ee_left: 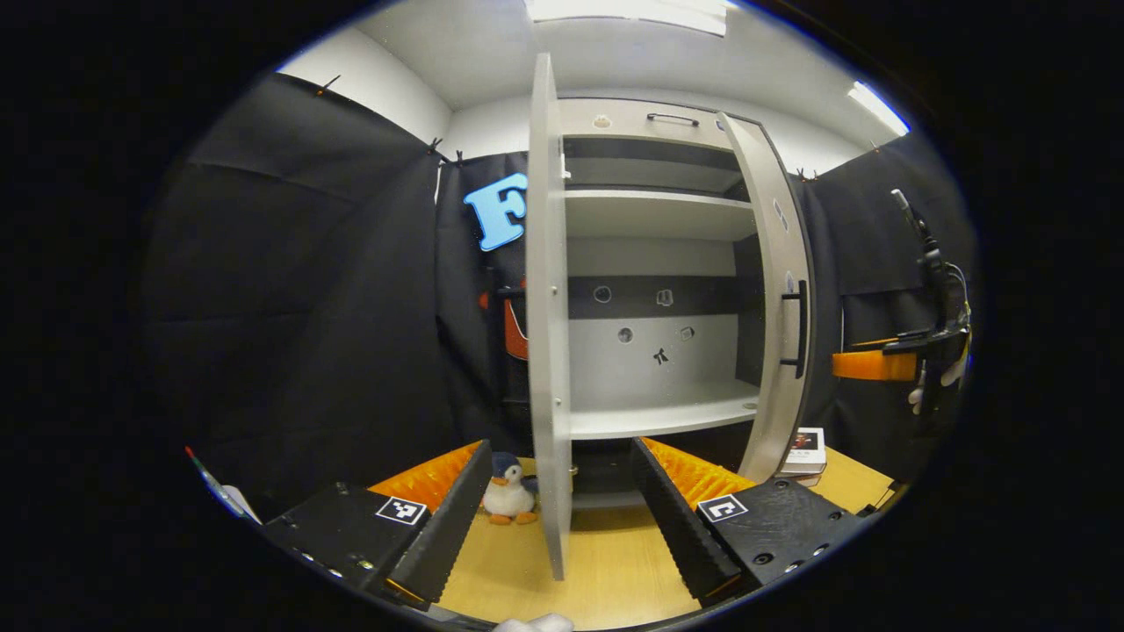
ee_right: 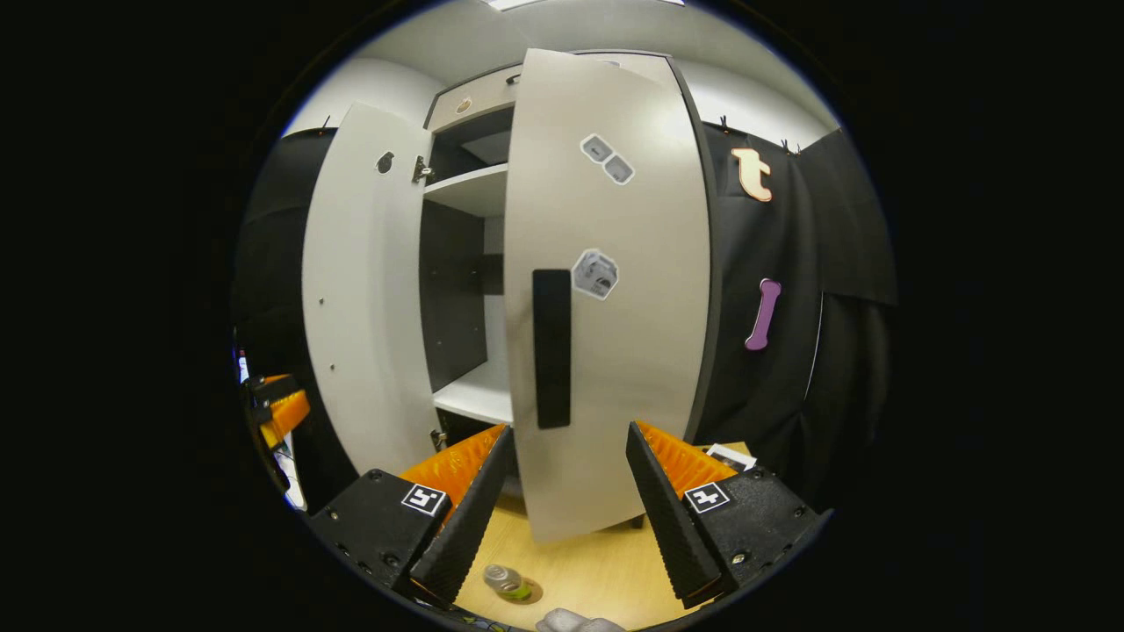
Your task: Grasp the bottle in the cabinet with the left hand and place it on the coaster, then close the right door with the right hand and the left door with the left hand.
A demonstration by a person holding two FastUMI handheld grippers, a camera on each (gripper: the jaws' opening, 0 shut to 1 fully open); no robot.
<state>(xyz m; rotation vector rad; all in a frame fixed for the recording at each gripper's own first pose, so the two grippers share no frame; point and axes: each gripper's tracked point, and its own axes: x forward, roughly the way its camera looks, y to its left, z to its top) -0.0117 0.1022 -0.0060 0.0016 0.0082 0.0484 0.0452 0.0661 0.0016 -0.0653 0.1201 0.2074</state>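
Observation:
A small bottle (ee_right: 504, 578) stands on a round coaster (ee_right: 532, 594) on the wooden table, just below my right gripper (ee_right: 569, 427). That gripper is open and faces the front of the cabinet's right door (ee_right: 632, 263), close to its black handle (ee_right: 551, 347). The right door is partly swung in. The left door (ee_left: 546, 333) stands wide open, edge-on to my left gripper (ee_left: 560, 443), which is open and holds nothing. The right gripper (ee_left: 869, 364) and a gloved hand are also in the left gripper view, far right, beyond the right door (ee_left: 777, 290).
A penguin plush (ee_left: 509, 496) sits on the table (ee_left: 606, 562) left of the open left door. A small box (ee_left: 804, 449) lies at the foot of the right door. Black cloth walls close in both sides.

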